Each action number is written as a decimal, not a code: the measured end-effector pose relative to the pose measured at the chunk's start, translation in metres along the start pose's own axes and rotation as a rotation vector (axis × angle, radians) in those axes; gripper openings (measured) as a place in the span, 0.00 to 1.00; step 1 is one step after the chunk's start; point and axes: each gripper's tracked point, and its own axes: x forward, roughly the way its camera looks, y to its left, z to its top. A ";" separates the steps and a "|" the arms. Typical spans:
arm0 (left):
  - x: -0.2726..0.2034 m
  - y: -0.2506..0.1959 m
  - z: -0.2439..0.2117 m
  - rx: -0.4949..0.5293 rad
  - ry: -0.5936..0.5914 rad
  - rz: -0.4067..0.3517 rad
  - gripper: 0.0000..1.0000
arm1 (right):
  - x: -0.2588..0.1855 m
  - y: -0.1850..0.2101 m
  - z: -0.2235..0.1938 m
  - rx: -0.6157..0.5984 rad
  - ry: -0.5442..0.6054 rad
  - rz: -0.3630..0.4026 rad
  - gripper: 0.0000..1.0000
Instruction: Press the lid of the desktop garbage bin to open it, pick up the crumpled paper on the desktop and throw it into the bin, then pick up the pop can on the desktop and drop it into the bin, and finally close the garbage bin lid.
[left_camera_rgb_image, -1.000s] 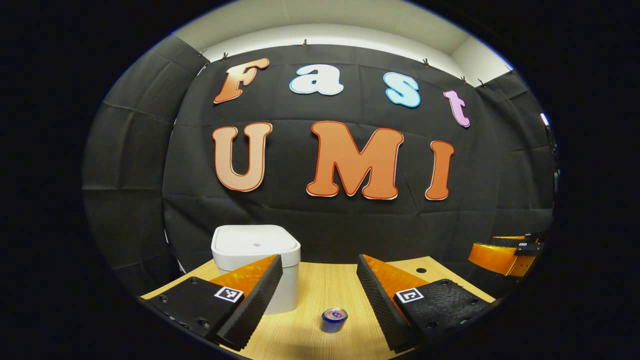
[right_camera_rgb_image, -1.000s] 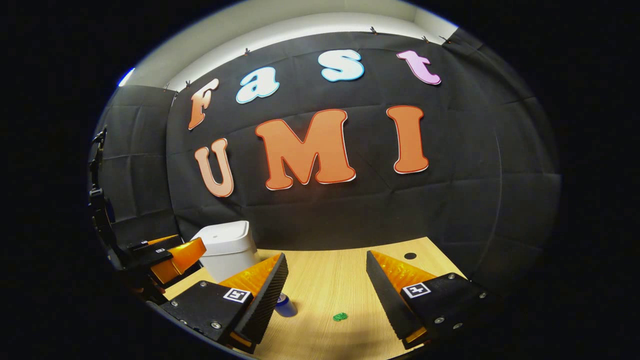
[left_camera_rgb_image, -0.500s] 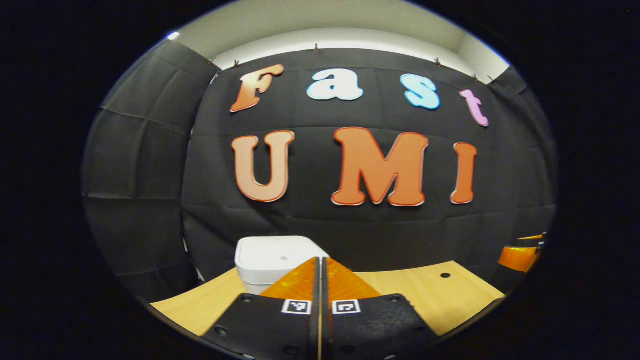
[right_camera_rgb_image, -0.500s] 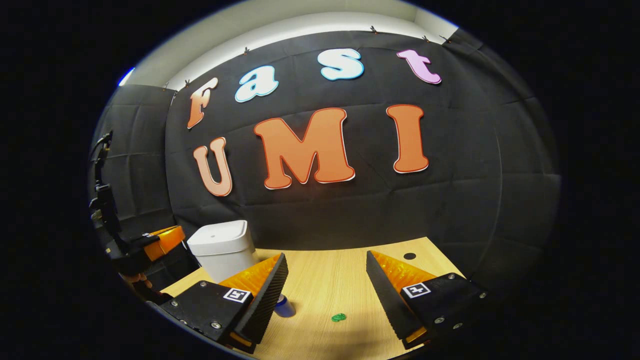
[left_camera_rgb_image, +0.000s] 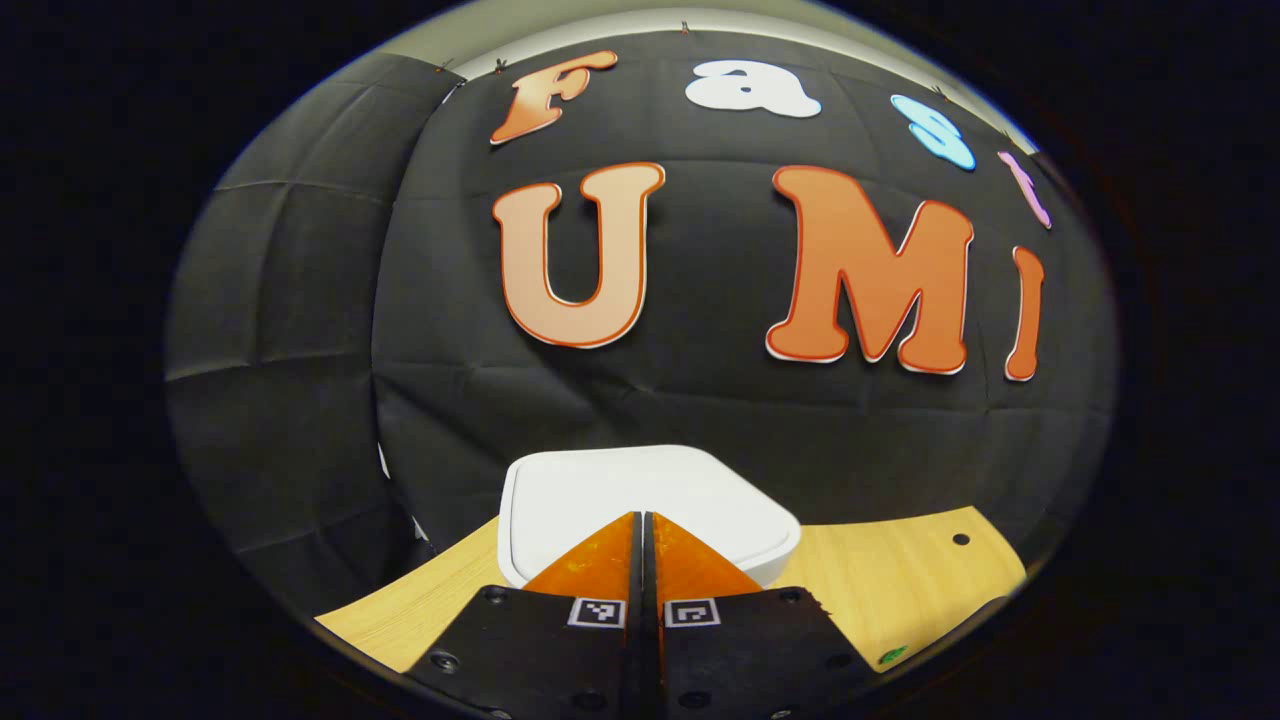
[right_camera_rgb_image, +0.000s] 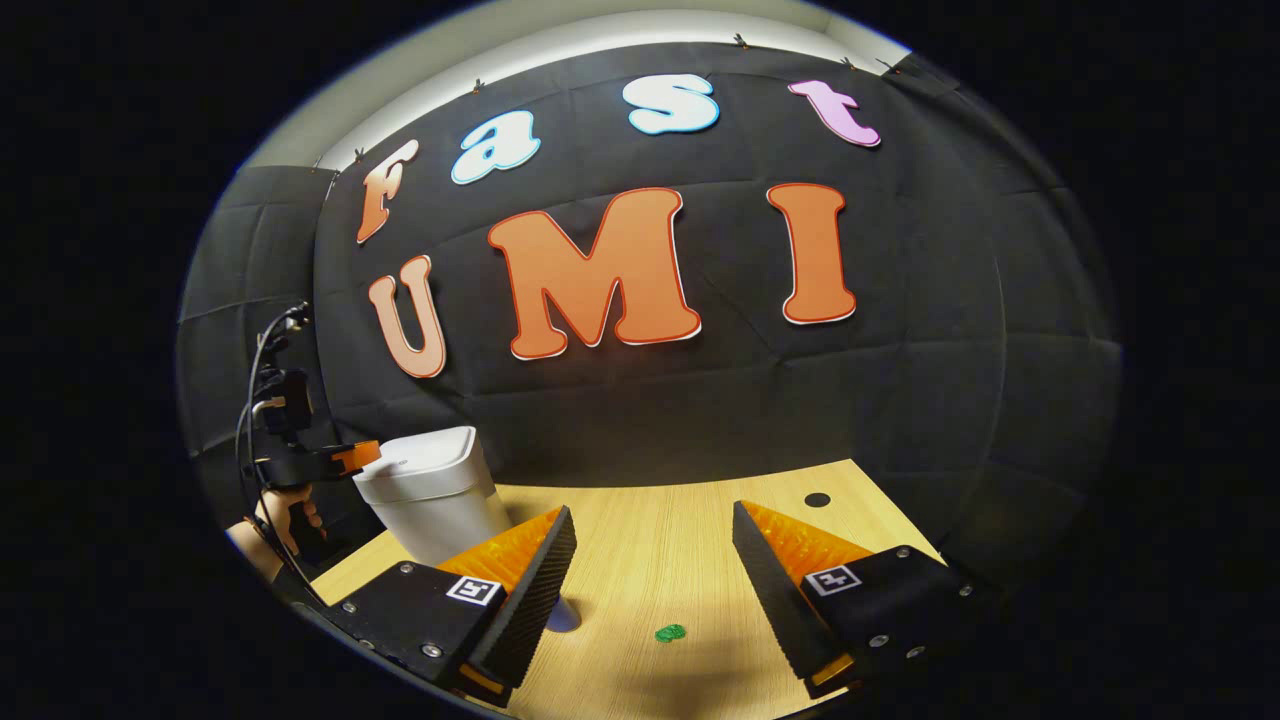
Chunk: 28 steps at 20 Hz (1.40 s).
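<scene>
L gripper (left_camera_rgb_image: 641, 520), jaws now closed on nothing, has moved over bin lid (left_camera_rgb_image: 640, 490) (press imminent); R gripper (right_camera_rgb_image: 650, 540) wide open, empty.

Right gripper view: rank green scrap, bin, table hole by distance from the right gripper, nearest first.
From the right gripper, open above the table:
1. Green scrap, on the wood just below and between its fingers.
2. Table hole, farther back on the right.
3. White bin, back left, where the left gripper is at its lid.
Items 2 and 3 are close to call.
</scene>
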 end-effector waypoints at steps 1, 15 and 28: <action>0.008 0.002 -0.007 -0.002 0.013 -0.001 0.00 | 0.003 -0.001 0.000 -0.002 0.001 -0.004 0.94; 0.000 0.006 -0.001 0.016 -0.092 0.002 0.00 | 0.012 0.011 -0.004 -0.010 0.027 0.022 0.94; -0.109 -0.061 0.052 -0.054 -0.160 -0.117 0.55 | 0.007 0.027 -0.007 -0.006 0.036 0.104 0.94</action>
